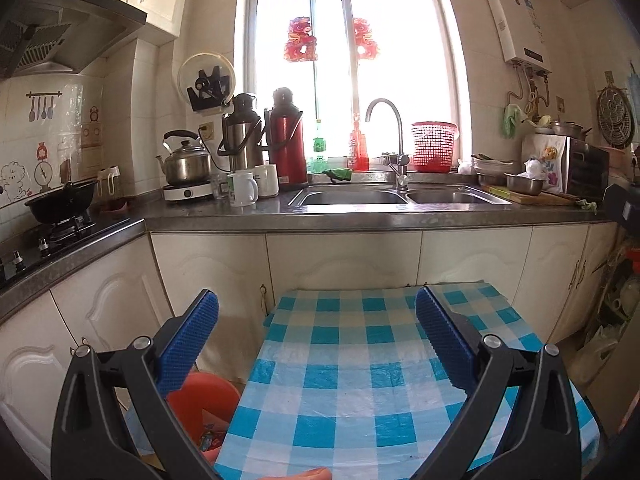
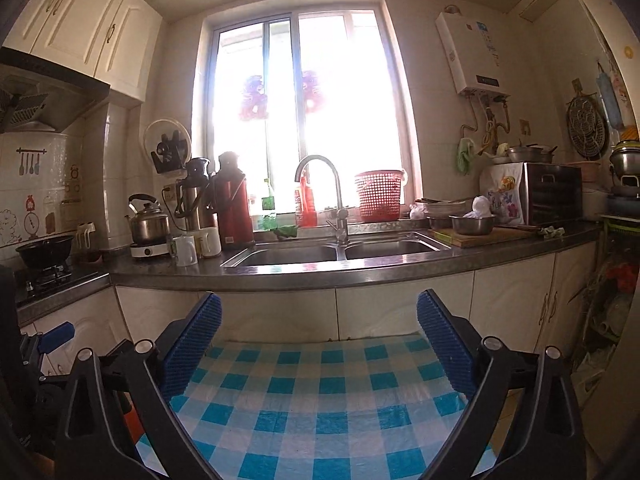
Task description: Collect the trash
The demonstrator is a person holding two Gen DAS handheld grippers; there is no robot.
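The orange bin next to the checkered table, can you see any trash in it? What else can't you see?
- Orange bin: left wrist view, its inside is hidden by the left gripper; right wrist view shows only a sliver.
- Sink basins: both views too shallow to see the bottoms.
- Red basket contents: window glare and mesh blur them.
- Checkered table: near edge cut off.

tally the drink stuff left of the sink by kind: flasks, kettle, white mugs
flasks: 2, one silver, one red
kettle: 1
white mugs: 2, front and back
total: 5
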